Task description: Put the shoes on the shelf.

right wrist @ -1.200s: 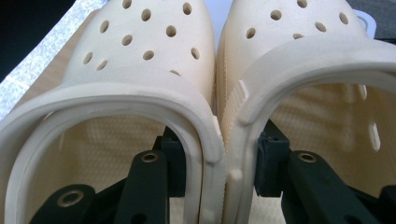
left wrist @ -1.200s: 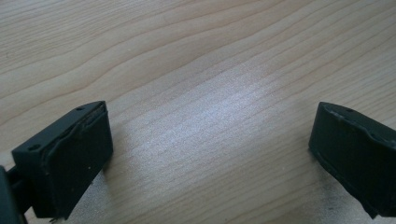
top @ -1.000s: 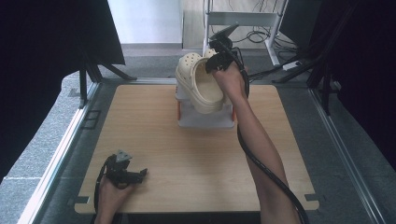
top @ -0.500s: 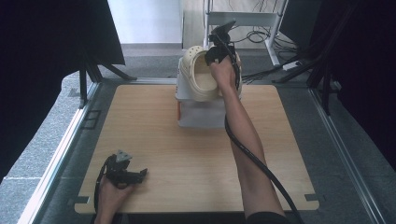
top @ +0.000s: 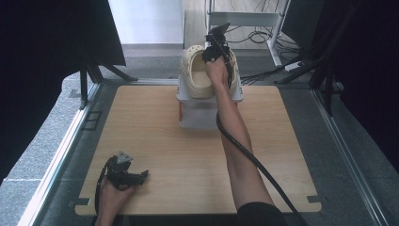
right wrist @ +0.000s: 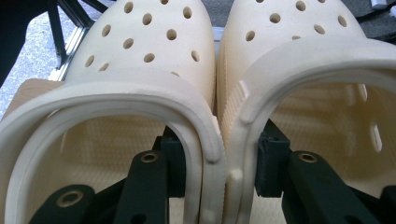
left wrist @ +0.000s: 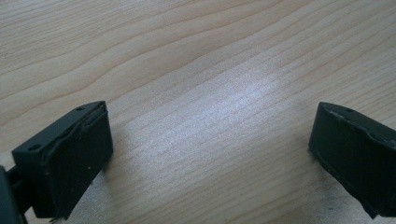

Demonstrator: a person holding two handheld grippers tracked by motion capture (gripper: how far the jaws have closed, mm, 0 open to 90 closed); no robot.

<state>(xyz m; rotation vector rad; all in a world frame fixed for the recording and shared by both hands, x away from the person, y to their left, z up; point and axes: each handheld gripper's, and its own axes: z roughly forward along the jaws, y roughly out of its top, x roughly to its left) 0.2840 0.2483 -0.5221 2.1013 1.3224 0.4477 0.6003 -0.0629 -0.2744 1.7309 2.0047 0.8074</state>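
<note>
Over the white box (top: 202, 113), right hand-held gripper (right wrist: 217, 163) pinching paired clogs' (right wrist: 219, 93) inner walls — left hand-held gripper (left wrist: 210, 154) wide open, empty.

**Clogs carried back over the white box**

The right gripper (top: 217, 52) and the pair of cream clogs (top: 200, 70) pinched in it now sit farther toward the far side of the white box (top: 207, 110) than a second ago, when they hung over its front part. The right forearm (top: 235, 136) stretches straighter toward the box, less slanted.
</note>
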